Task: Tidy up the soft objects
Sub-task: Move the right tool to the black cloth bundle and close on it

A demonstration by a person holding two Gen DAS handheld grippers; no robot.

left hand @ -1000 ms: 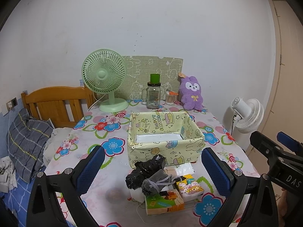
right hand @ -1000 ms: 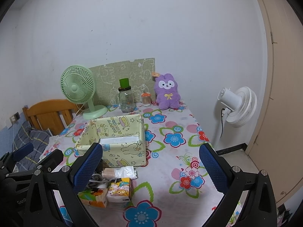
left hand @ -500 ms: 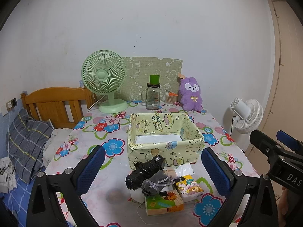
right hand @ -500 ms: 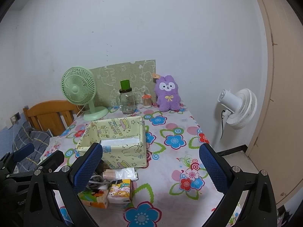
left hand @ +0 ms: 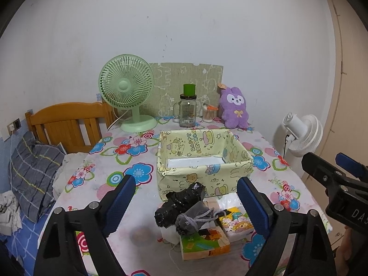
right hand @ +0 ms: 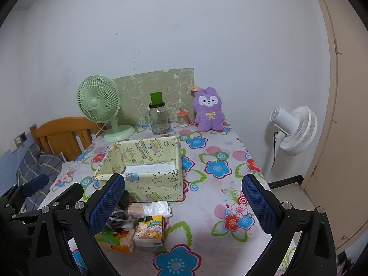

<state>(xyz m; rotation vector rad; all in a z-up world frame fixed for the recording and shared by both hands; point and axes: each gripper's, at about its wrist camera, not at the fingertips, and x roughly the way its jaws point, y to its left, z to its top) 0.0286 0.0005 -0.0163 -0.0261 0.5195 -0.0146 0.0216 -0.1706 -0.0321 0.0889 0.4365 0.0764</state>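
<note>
A pale yellow fabric bin (left hand: 204, 161) (right hand: 147, 172) stands mid-table. In front of it lies a heap: a crumpled black bag (left hand: 181, 200), a grey drawstring pouch (left hand: 195, 216), a clear plastic packet (right hand: 154, 209) and two printed tissue packs (left hand: 202, 243) (right hand: 149, 232). My left gripper (left hand: 186, 202) hovers above and short of the heap; its jaws are closing, still wide apart, with no pad on anything. The right gripper (right hand: 181, 202) stands open over the table's near right part, holding nothing. A purple plush bunny (left hand: 234, 108) (right hand: 208, 110) sits at the back.
A green desk fan (left hand: 126, 89), a glass jar with a green lid (left hand: 187, 110) and a small swab jar (left hand: 208, 113) line the back wall. A wooden chair (left hand: 66, 124) and bedding are to the left. A white floor fan (right hand: 294, 128) stands off the table's right edge.
The left gripper's jaws have come a little closer together. Both views have barely shifted, and the objects on the table lie as before.
</note>
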